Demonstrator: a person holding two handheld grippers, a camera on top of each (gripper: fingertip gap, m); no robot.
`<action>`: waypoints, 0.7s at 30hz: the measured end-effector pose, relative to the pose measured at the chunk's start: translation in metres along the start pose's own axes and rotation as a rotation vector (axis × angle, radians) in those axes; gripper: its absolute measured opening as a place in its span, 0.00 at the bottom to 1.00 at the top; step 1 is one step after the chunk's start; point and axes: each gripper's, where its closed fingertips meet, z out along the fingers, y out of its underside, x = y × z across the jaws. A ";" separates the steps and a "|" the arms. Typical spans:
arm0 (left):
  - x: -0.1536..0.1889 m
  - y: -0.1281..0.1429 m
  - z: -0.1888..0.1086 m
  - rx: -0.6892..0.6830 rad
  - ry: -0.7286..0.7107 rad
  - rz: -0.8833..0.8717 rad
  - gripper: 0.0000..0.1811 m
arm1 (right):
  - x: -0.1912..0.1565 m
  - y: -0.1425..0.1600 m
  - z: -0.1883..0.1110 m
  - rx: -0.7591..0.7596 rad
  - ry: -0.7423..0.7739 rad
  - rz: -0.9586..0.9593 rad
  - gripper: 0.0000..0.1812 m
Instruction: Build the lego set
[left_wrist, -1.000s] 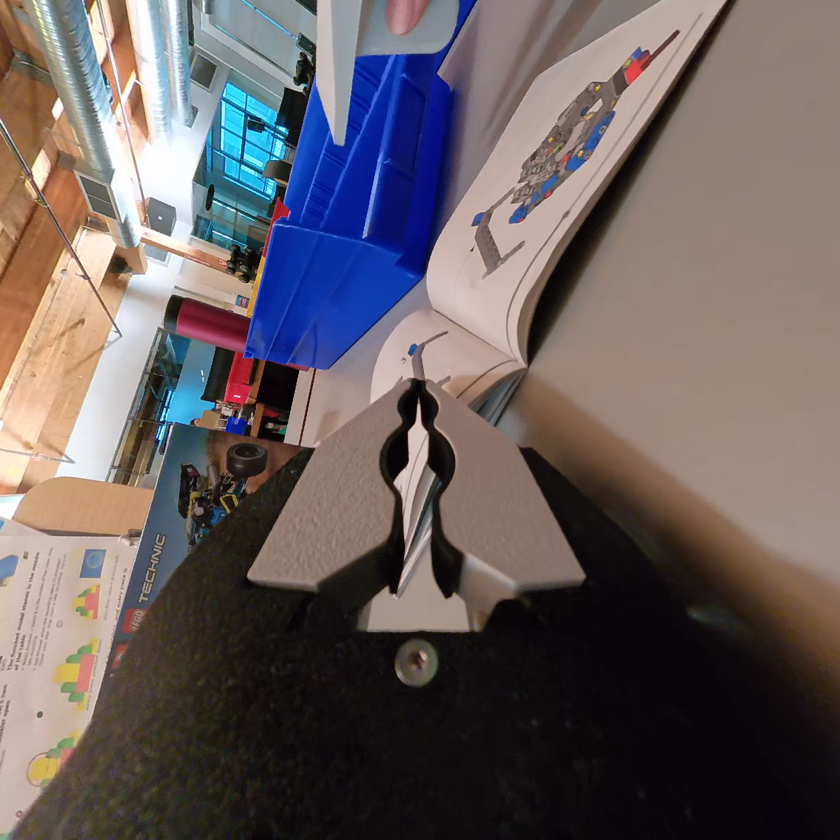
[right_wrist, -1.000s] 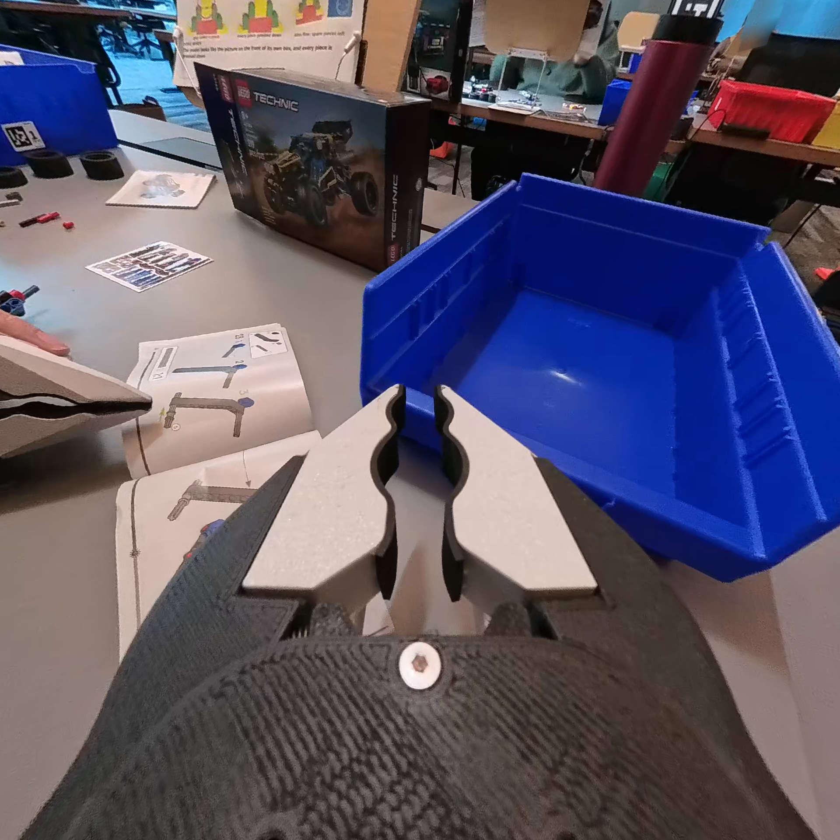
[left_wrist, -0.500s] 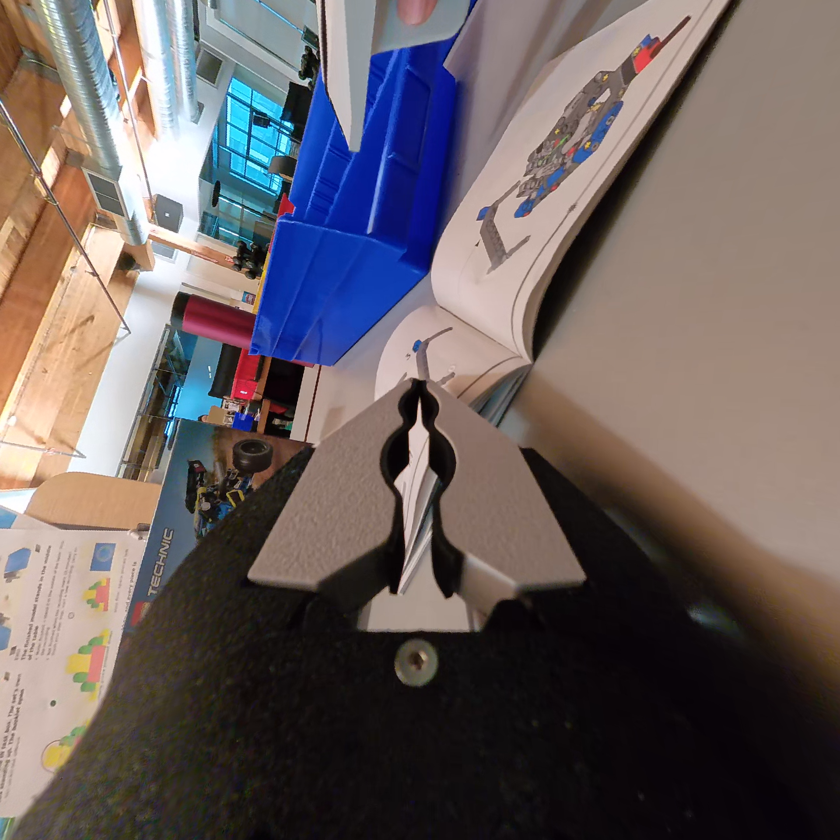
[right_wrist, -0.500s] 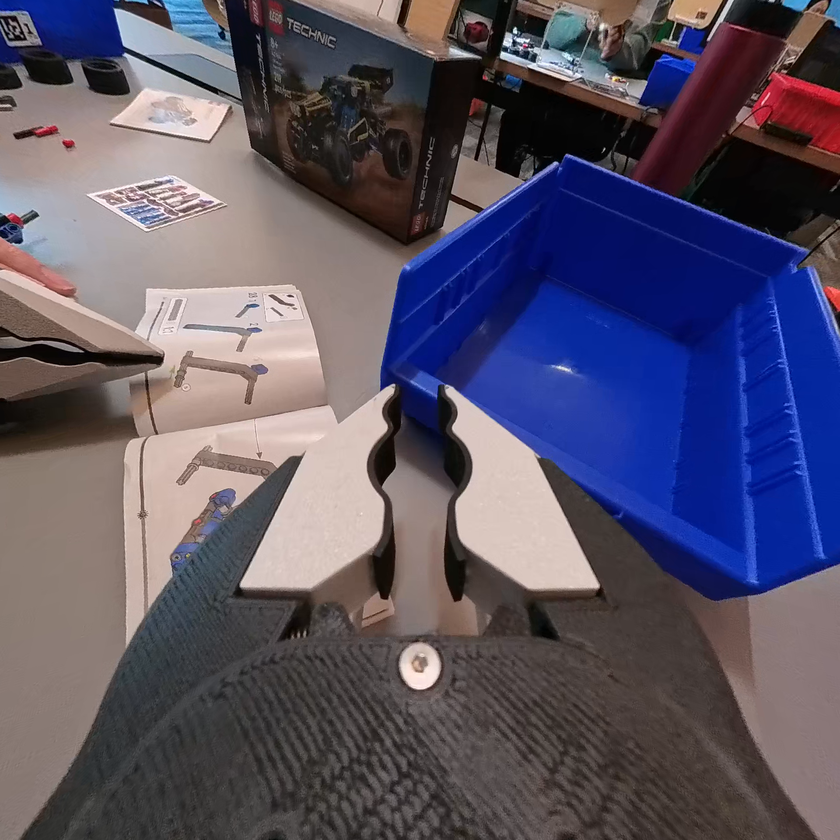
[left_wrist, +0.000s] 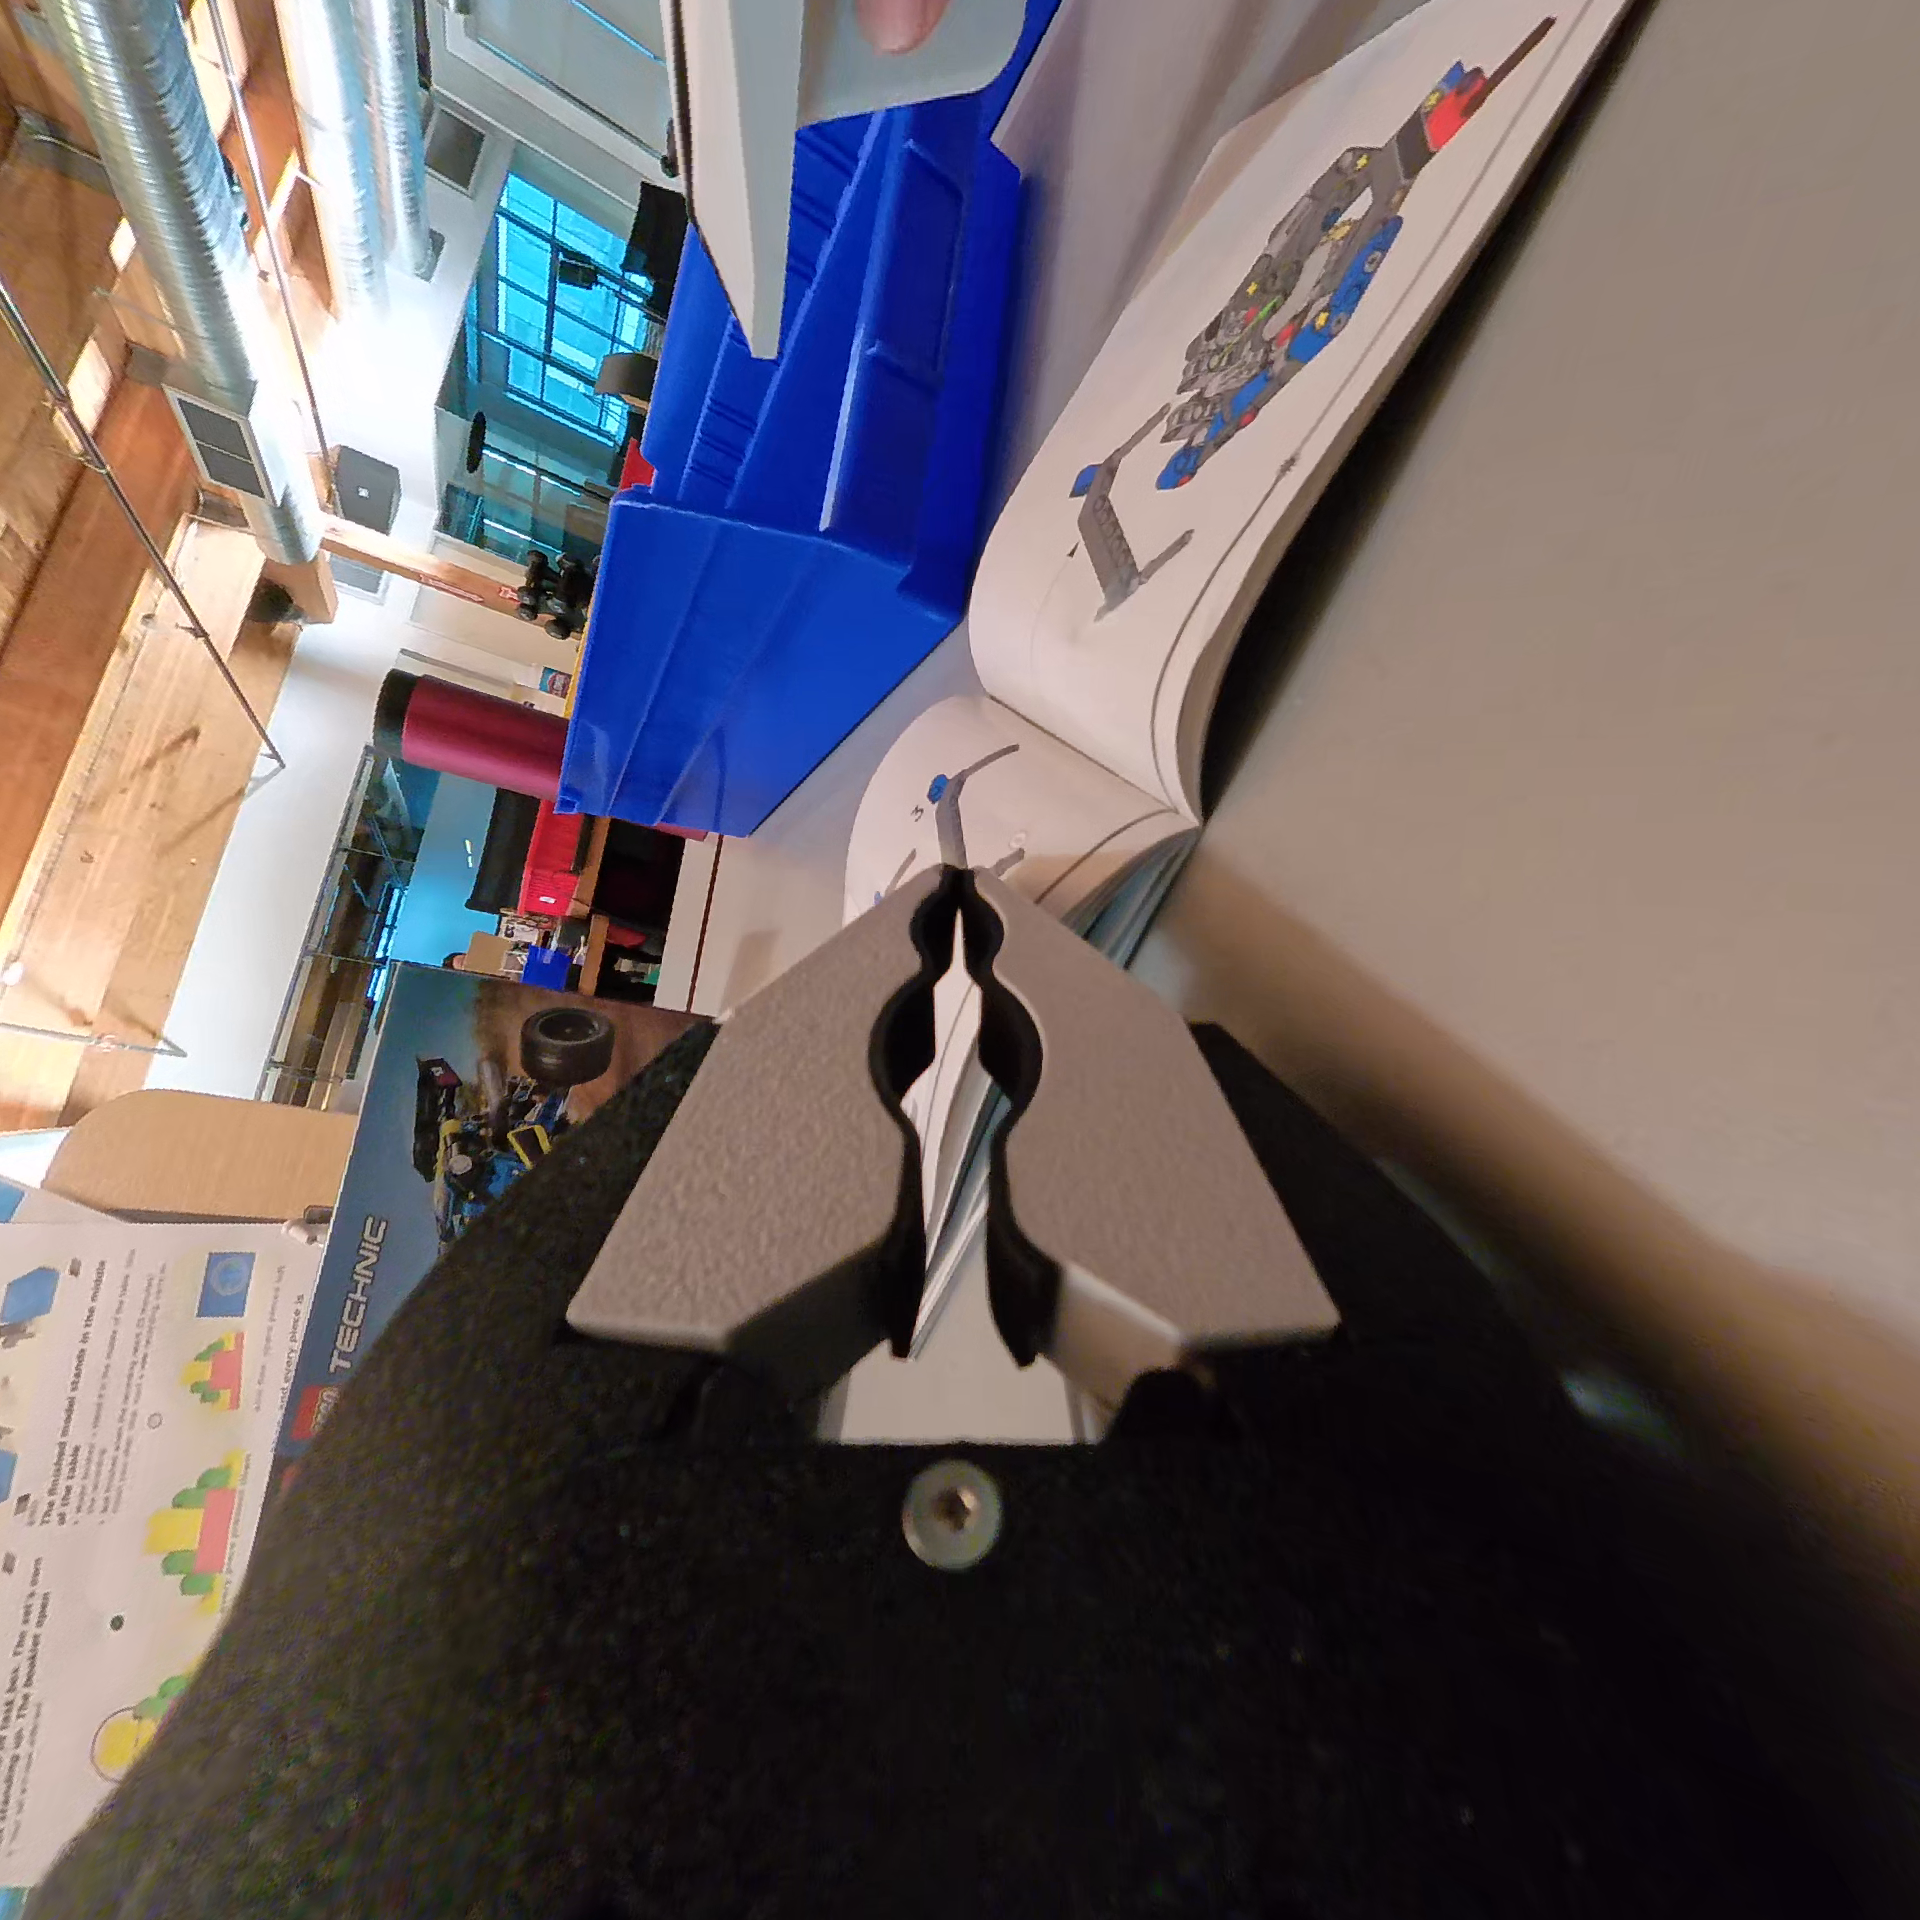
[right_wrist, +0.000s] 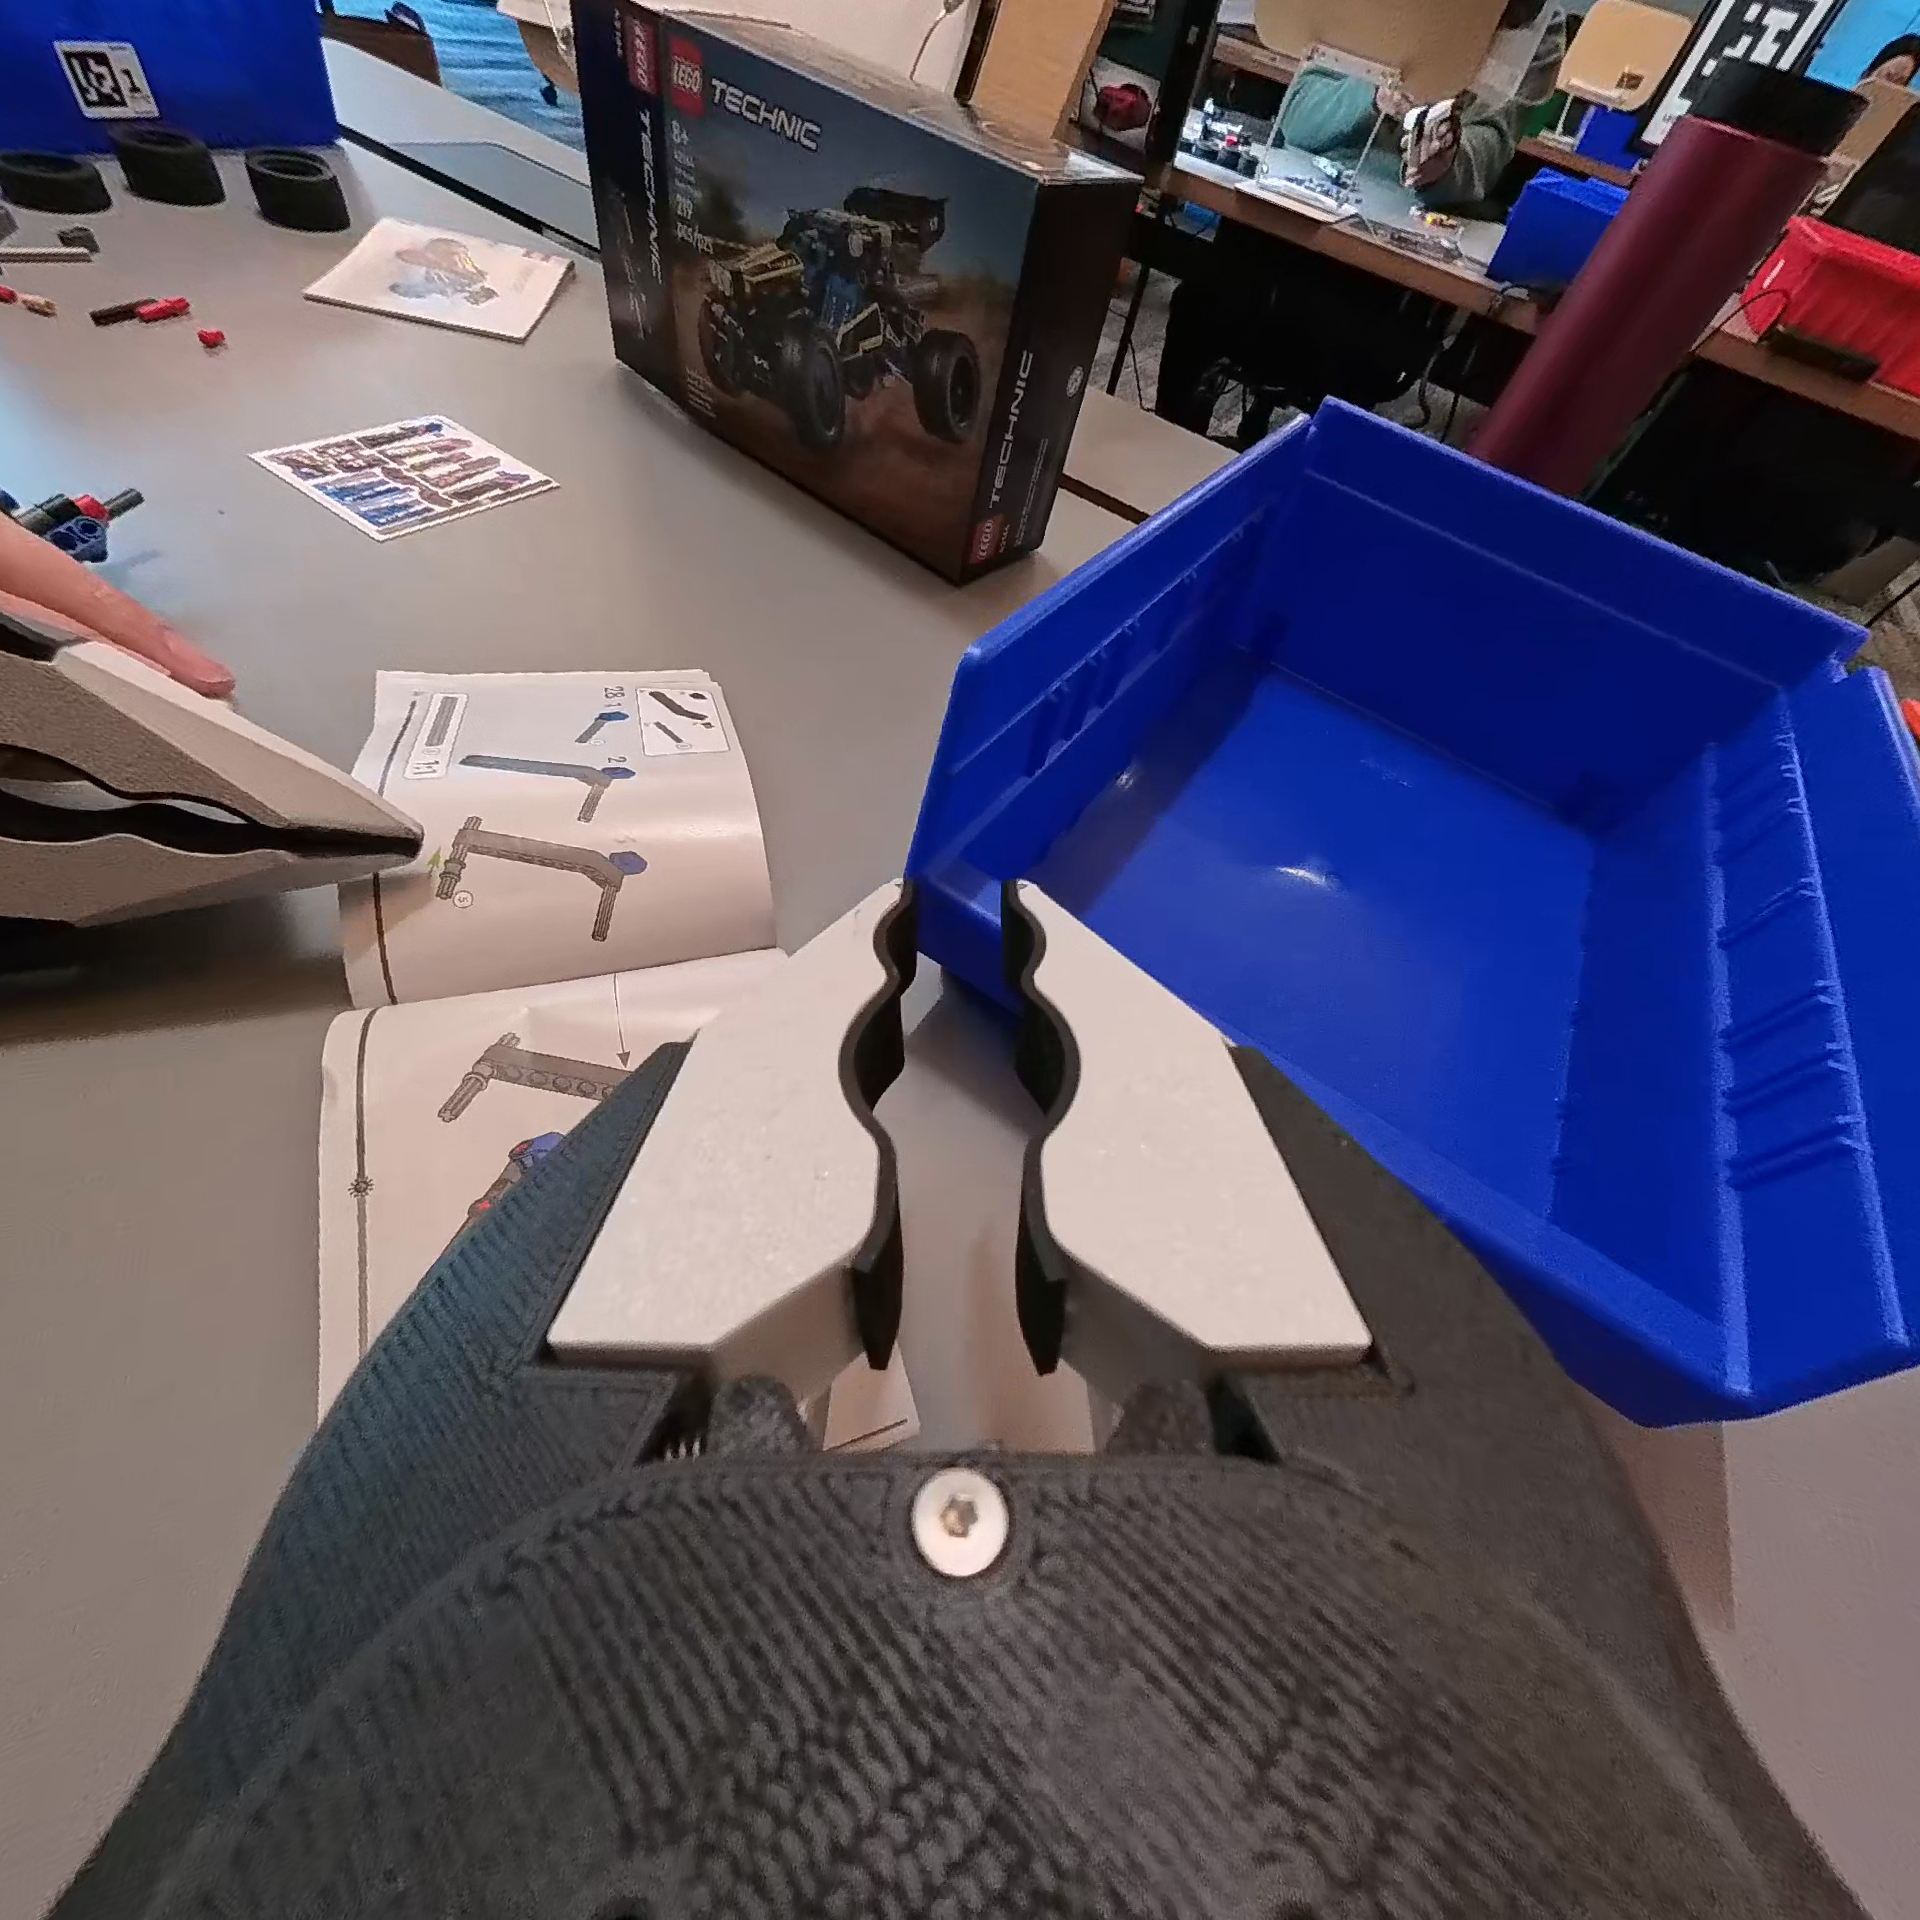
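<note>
So, left gripper (left_wrist: 958, 883) pinched on the booklet (right_wrist: 582, 821), right gripper (right_wrist: 958, 894) hanging empty with a narrow gap.

Only the left wrist view shows pages caught between those closed fingers at the open booklet's lower edge, camera rolled sideways along the grey table (left_wrist: 1610, 727). Only the right wrist view shows inside the blue bin (right_wrist: 1403, 935): nothing in it, just bare blue floor, the right gripper's tips at its near corner. It also shows the lego box (right_wrist: 831, 312) standing behind, a sticker sheet (right_wrist: 405, 473), 3 black tyres (right_wrist: 166, 171) and small red pieces (right_wrist: 145, 309) far left.
</note>
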 end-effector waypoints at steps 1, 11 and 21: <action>0.000 0.000 0.000 -0.001 0.002 0.001 0.00 | 0.000 0.000 0.000 0.000 -0.001 -0.003 0.07; 0.001 0.000 0.001 -0.004 0.003 0.007 0.00 | -0.001 0.000 0.000 0.000 -0.005 -0.008 0.08; 0.001 0.001 0.001 -0.005 0.006 0.006 0.00 | 0.000 0.002 0.000 -0.004 -0.004 -0.007 0.08</action>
